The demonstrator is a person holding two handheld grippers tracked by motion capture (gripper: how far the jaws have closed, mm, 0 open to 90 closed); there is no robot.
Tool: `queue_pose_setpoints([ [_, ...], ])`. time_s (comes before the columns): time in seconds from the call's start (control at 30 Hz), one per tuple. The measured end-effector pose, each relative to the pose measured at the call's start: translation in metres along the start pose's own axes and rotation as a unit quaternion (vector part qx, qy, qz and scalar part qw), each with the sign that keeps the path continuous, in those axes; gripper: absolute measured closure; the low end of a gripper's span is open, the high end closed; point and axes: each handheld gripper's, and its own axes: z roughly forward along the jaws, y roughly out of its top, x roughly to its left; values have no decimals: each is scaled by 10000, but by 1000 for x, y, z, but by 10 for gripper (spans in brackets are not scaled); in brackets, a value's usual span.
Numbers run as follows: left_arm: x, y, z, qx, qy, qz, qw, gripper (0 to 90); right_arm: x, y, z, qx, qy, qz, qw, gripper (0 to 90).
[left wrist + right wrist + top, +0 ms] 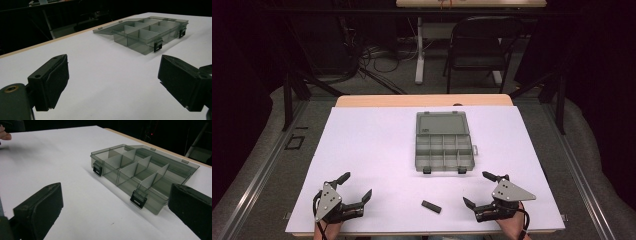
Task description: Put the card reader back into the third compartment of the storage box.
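A clear grey compartment box (444, 149) lies open near the middle of the white table top (372, 145), its lid (442, 123) folded flat toward the far side. Its several compartments look empty. Two black latches hang on its near wall. The box (150, 33) is ahead and right of the left gripper (112, 82), whose jaws stand wide apart. The box (135, 177) lies just ahead of the right gripper (115, 210), also wide apart. A small black bar (431, 206) lies on the table between the left gripper (355, 186) and the right gripper (477, 189). Both grippers are open and hold nothing.
A wooden table edge (422, 100) runs along the far side. Beyond it stand a dark folding chair (477, 47), a white table leg (419, 50) and loose cables (372, 55) on the floor. A fingertip (5, 136) appears at the far left of the right gripper view.
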Motion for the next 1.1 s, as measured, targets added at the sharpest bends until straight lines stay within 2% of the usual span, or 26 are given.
queue_pose_setpoints([
  [0.43,0,0,1,62,-24,25,10000,101,10,11,12,187,94,113,9997,0],
  [1.1,-1,1,1,60,-8,65,10000,101,31,23,38,478,422,167,9978,0],
])
